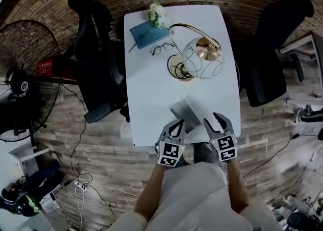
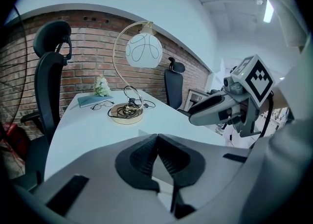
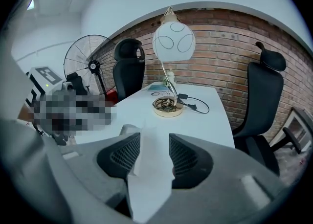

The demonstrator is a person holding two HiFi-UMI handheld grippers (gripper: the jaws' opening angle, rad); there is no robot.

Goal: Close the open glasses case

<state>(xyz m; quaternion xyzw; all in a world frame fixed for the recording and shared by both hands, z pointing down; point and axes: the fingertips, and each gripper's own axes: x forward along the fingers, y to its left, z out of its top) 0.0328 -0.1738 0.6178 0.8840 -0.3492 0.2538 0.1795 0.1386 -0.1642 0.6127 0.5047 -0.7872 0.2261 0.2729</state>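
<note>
A globe lamp (image 1: 203,58) and glasses (image 1: 162,49) sit far across our white desk (image 1: 151,94); left tool (image 2: 156,139) pinched shut, right tool (image 3: 154,142) wide, grey case (image 1: 184,113) between.

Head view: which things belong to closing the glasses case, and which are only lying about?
For the job:
glasses case
left gripper
right gripper

Only lying about:
lamp
eyeglasses
blue notebook
flowers
fan

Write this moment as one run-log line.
glasses case: open, on table | left gripper: shut, empty | right gripper: open, near glasses case
</note>
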